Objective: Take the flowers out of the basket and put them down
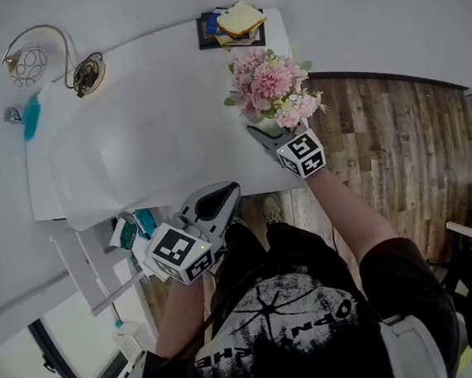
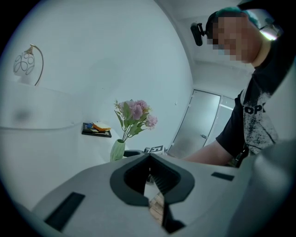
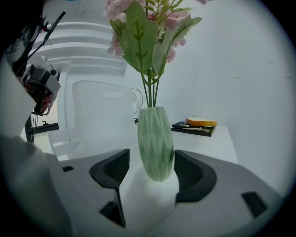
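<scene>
A white moulded tabletop [image 1: 168, 82] fills the upper left and is bare across its broad middle. Its right edge drops to brown wood-plank flooring [image 1: 389, 144]. A bunch of pink artificial flowers [image 1: 269, 85] stands in a ribbed pale-green vase [image 3: 156, 143] close to that right edge, near the front corner. The right gripper [image 1: 264, 133] has its jaws spread around the vase's lower body, with a sliver of gap on one side. The left gripper [image 1: 224, 195] hangs off the table's front edge with its jaws pressed together, empty. A black tray [image 1: 205, 39] sits at the far edge. The T-shirt [image 2: 253, 110] print reads "OP", the rest hidden.
</scene>
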A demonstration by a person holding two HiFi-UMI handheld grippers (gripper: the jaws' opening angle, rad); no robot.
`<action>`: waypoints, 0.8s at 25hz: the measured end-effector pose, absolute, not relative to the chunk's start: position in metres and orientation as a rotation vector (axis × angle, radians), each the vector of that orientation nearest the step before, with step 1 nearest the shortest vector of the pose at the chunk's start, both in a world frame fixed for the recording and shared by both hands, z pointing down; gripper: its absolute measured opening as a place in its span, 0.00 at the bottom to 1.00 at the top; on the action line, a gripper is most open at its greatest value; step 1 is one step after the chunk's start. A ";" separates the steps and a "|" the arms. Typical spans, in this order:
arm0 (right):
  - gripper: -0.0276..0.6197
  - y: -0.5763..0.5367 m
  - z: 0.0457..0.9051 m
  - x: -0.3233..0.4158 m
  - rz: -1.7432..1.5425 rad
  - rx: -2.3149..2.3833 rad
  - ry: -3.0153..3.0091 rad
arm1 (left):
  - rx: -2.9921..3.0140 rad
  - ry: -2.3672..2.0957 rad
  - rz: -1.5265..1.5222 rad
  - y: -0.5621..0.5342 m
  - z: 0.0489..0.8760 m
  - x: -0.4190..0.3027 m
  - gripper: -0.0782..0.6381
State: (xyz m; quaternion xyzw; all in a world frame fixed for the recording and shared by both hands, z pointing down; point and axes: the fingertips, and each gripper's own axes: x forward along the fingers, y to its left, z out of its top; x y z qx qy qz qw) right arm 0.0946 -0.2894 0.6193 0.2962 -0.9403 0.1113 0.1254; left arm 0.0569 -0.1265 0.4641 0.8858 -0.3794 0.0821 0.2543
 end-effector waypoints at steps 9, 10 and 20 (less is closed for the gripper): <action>0.49 -0.261 0.589 0.114 0.334 0.845 -2.761 | 2.458 -1.030 0.187 -0.140 0.452 0.072 0.13; 0.49 -0.255 0.583 0.116 0.333 0.832 -2.767 | 2.466 -1.030 0.180 -0.140 0.450 0.074 0.13; 0.11 -0.209 0.519 0.133 0.430 0.681 -2.779 | 2.488 -1.095 0.132 -0.149 0.438 0.082 0.13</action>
